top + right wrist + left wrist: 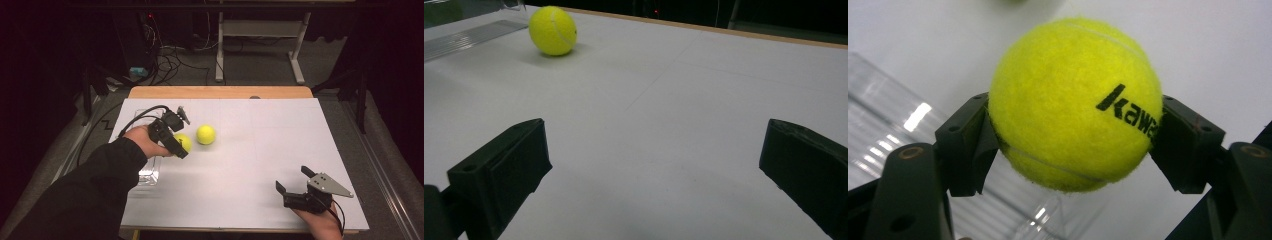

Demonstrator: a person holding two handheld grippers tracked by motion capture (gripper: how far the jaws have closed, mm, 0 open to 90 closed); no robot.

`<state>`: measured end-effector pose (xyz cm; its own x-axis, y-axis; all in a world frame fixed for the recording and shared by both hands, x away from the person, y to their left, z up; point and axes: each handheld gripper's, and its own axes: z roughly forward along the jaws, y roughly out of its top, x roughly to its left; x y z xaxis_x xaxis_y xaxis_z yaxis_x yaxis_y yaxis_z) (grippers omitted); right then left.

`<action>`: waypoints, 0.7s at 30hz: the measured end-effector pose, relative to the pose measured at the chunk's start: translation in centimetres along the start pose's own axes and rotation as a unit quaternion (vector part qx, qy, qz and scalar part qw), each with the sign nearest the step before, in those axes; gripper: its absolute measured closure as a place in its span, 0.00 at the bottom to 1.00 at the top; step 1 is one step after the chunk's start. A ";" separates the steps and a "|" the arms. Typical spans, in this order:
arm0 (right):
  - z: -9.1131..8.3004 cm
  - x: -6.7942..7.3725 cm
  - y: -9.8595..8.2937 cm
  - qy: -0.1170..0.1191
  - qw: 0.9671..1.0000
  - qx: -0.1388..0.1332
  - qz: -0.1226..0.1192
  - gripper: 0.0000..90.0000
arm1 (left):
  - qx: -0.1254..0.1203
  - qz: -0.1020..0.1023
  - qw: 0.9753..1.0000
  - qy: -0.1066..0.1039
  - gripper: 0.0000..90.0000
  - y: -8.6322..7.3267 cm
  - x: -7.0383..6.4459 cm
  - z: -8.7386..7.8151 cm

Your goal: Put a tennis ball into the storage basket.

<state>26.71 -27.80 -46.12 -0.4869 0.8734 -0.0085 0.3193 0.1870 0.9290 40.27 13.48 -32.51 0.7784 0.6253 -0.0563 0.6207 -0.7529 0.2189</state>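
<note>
Left gripper (1075,145) fingers clamped on yellow tennis ball (1075,102) lettered "kawa", right gripper (654,170) fingers spread over white desk (684,100), second ball (552,30) beyond.

Left gripper (176,141) was black, cable looped behind; black sleeve (95,190) covered forearm. Right gripper (294,182) carried grey three-cornered plate with small holes.
</note>
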 end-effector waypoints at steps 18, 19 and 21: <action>0.0 -0.1 0.0 -0.001 1.000 0.001 0.001 0.00 | -0.005 -0.086 0.996 0.024 0.29 -4.2 6.5 -2.3; 0.0 -0.1 0.0 -0.001 1.000 0.002 0.001 0.00 | -0.002 -0.089 0.996 0.025 0.29 -4.4 6.8 -2.3; 0.0 -0.1 0.0 -0.001 1.000 0.003 0.001 0.00 | 0.000 -0.096 0.995 0.026 0.29 -4.7 7.3 -2.4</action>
<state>26.77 -27.85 -46.18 -0.4848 0.8746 -0.0062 0.3252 0.1869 0.9270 42.79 22.11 -31.64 0.6395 0.7673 -0.0468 0.7574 -0.6185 0.2091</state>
